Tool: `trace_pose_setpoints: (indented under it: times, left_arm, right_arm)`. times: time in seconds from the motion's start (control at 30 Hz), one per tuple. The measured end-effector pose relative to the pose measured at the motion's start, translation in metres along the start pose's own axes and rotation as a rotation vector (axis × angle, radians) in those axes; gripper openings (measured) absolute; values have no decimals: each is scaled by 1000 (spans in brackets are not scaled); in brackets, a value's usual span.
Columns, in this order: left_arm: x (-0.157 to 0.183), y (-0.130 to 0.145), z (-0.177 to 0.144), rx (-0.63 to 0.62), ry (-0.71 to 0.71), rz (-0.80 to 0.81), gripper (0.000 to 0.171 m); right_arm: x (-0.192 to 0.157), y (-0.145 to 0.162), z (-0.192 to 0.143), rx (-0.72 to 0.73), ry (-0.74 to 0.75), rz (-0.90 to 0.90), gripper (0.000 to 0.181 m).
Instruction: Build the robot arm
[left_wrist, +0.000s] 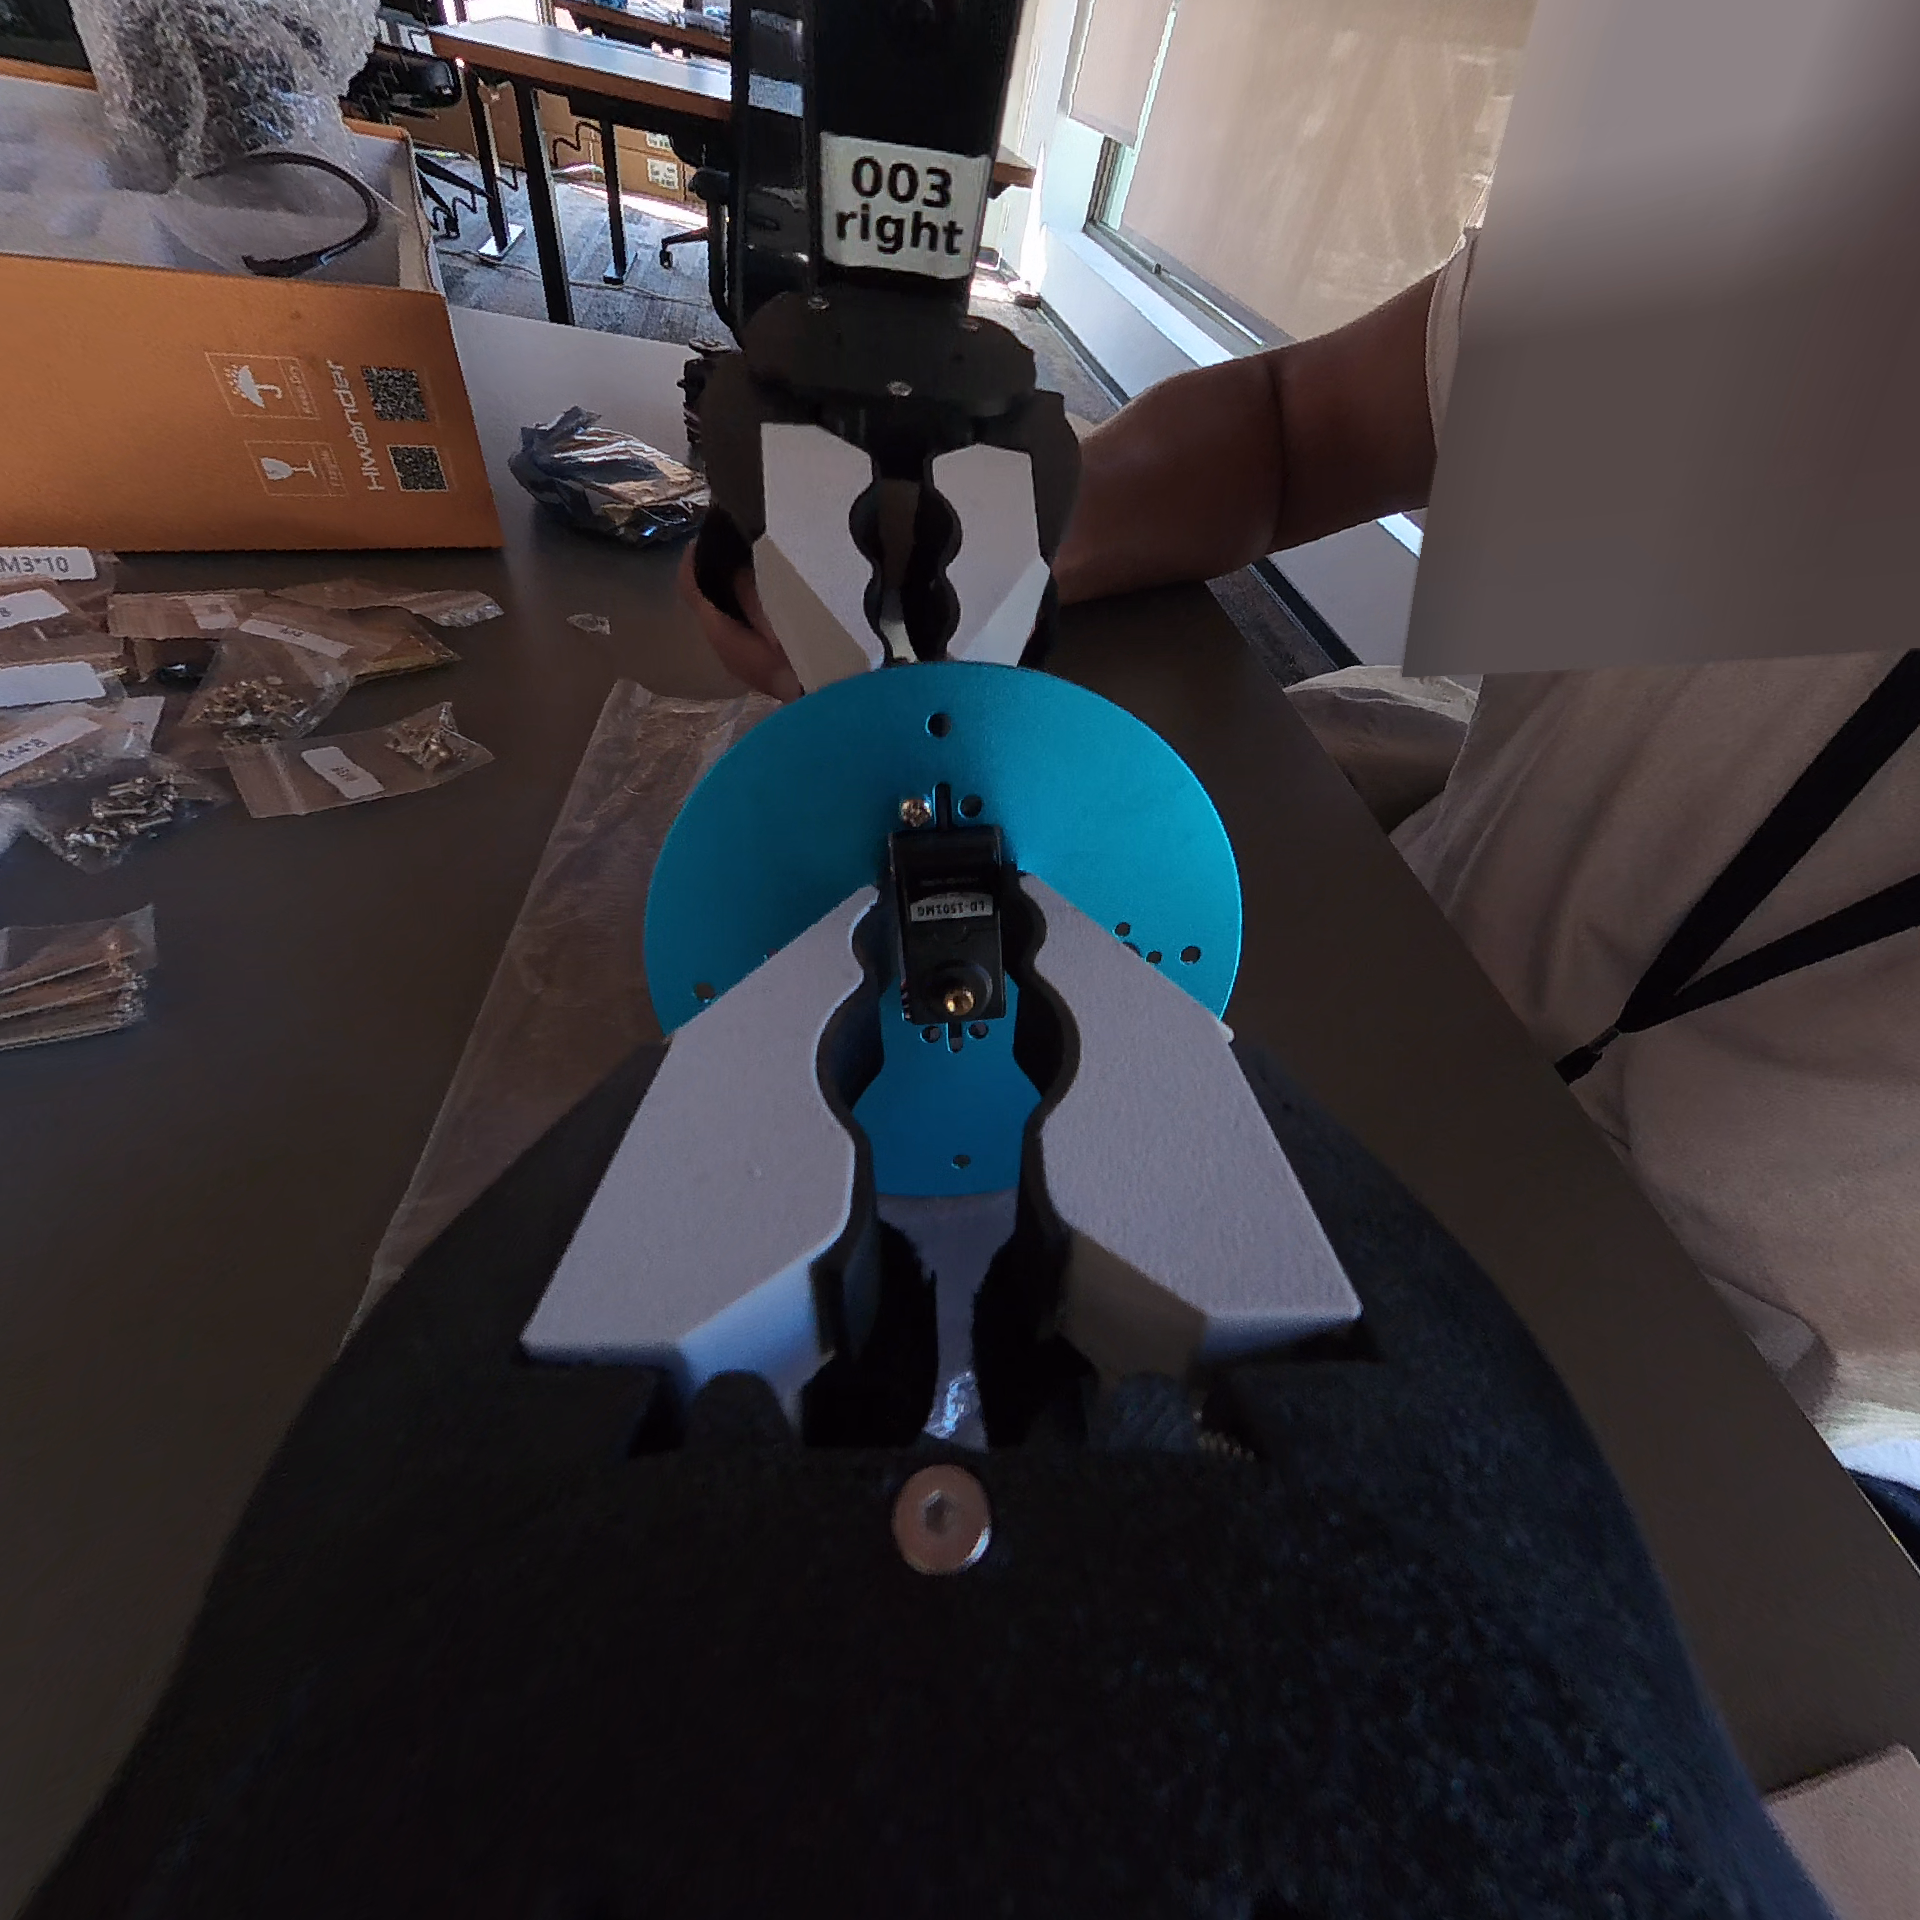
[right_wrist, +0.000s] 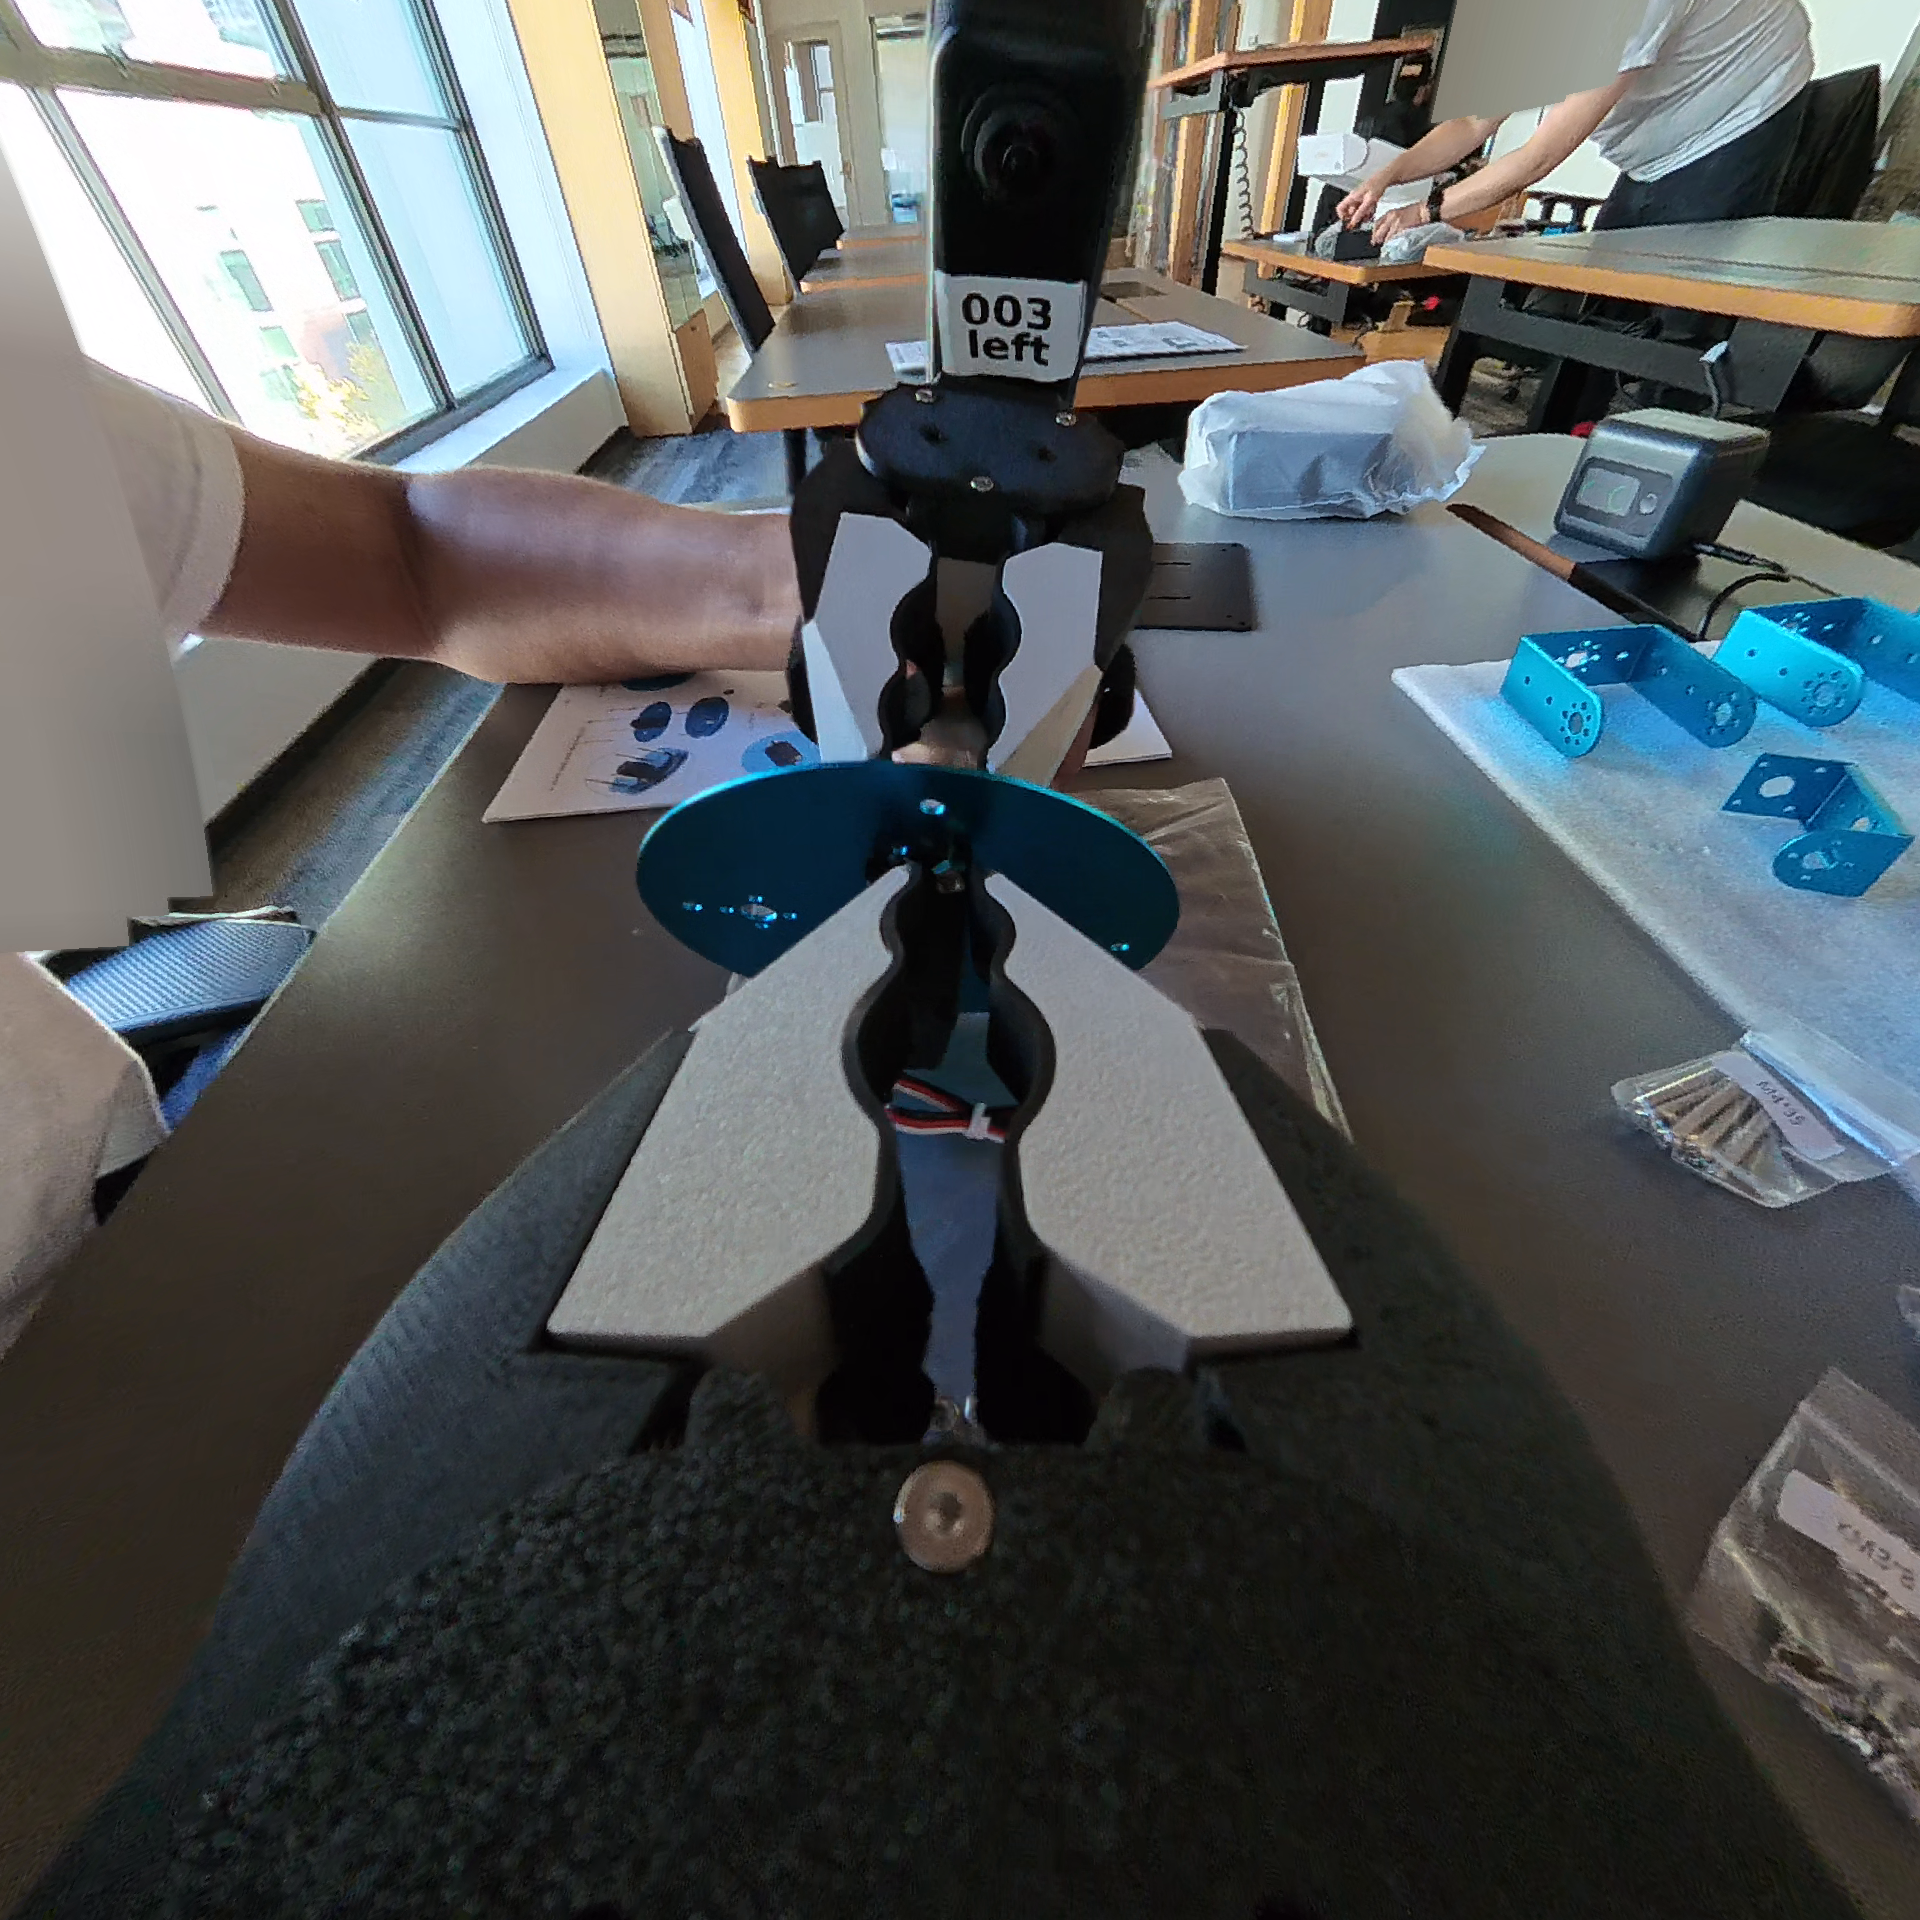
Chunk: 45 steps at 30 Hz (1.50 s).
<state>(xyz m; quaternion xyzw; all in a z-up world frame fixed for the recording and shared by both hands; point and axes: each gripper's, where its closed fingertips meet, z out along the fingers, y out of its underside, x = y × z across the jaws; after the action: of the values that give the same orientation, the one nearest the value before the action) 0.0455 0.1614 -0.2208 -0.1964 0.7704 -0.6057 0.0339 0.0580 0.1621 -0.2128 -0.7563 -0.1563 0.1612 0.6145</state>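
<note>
- Left wrist view: left gripper clamped on a black servo, white fingers pressed against both of its sides.
- Servo seated through the middle of a blue round plate, brass shaft end facing the camera, a small screw at its top corner.
- Plate held above the dark table, over a clear plastic sheet.
- Beyond the plate, right gripper facing back, tips at the far rim; contact not clear from here.
- Left side: orange cardboard box, bags of screws, a crumpled dark bag.
- Right wrist view: right gripper closed on the servo's black body beneath the plate, seen nearly edge-on.
- Red, white and black wires between the fingers, nearer the camera.
- Opposite, left gripper meeting the plate's far side.
- Right side: blue metal brackets on a white foam sheet, a bagged set of screws.
- Under the far gripper, a printed instruction sheet.
</note>
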Motion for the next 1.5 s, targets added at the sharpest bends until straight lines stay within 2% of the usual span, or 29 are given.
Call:
trace_pose_setpoints:
  times: [0.2,0.43,0.67,0.9,1.27,1.33,1.5]
  left_arm:
    - [0,2,1,-8,-2,3,18]
    - [0,3,1,-19,-4,12,18]
    - [2,3,2,-22,2,19,18]
    - [3,3,2,-16,7,16,18]
    - [3,3,2,-13,12,13,18]
    - [3,2,2,-9,12,10,18]
    - [4,2,2,-7,16,11,18]
  right_arm:
    - [0,2,1,-16,27,-17,5]
    - [-2,5,0,-15,-63,217,5]
    - [-5,6,0,-3,-210,524,5]
    - [-4,5,-1,20,-309,721,5]
    - [6,3,-4,42,-237,655,7]
    - [6,0,-7,57,-234,589,12]
    - [-1,9,-1,-9,-185,392,22]
